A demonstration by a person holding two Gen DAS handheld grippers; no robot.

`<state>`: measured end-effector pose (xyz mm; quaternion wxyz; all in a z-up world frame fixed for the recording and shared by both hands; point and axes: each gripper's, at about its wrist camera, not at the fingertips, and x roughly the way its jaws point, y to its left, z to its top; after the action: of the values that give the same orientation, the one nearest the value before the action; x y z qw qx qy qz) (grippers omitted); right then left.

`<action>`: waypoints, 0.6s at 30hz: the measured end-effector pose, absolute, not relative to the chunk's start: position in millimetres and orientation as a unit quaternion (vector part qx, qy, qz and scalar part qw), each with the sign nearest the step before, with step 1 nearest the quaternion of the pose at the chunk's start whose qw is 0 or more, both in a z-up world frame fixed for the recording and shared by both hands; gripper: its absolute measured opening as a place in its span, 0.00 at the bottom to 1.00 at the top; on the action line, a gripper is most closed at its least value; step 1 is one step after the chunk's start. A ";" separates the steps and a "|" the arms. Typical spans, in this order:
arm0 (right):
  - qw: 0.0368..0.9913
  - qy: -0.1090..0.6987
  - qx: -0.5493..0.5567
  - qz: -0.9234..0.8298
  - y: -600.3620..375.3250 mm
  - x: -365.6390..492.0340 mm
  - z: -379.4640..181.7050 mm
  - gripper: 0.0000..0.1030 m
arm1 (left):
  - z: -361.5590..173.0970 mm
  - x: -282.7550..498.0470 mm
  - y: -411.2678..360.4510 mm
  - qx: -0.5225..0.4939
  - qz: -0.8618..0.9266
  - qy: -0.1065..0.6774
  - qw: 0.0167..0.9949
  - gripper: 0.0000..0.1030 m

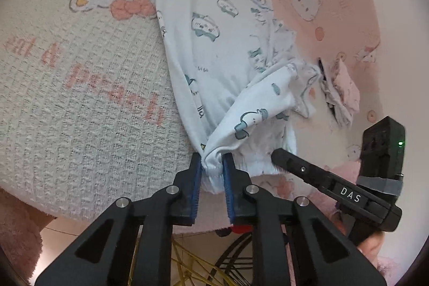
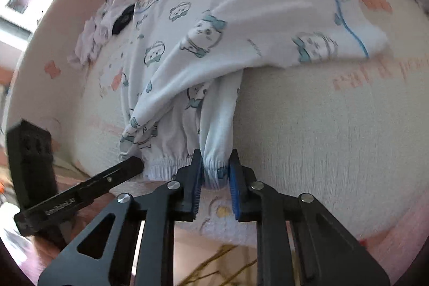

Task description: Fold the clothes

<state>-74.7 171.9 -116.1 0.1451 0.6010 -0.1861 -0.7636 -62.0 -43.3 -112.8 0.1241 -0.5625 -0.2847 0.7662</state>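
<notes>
Two tools, left tool and right tool, each pinched the white trousers on a cat-print blanket; smaller pink clothes lay at three o'clock.

- My left gripper and right gripper both pinch the pants waistband, so cloth fills both jaws.
- Open blanket lies to my left.
- A small pink garment lies beyond the pants on my right, in the way there.
</notes>
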 end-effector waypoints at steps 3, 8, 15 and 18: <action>0.161 -0.193 0.600 -0.759 170.4 -67.0 -109.1 0.17 | -101.0 -52.8 -46.0 -0.562 0.774 -0.263 0.127 0.16; 0.169 -0.189 0.604 -0.755 163.3 -55.0 -102.6 0.17 | -98.2 -42.5 -45.7 -0.575 0.776 -0.223 0.128 0.16; 0.138 -0.120 0.619 -0.764 152.3 -54.4 -105.6 0.27 | -98.7 -41.3 -54.3 -0.587 0.780 -0.194 0.099 0.28; 0.131 -0.114 0.567 -0.805 161.5 -55.5 -79.5 0.30 | -71.9 -39.3 -57.6 -0.540 0.825 -0.146 0.078 0.28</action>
<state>-55.5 161.5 -79.5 0.1310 0.5672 -0.1137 -0.8051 -39.3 -57.6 -71.9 0.0779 -0.5400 -0.1462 0.8252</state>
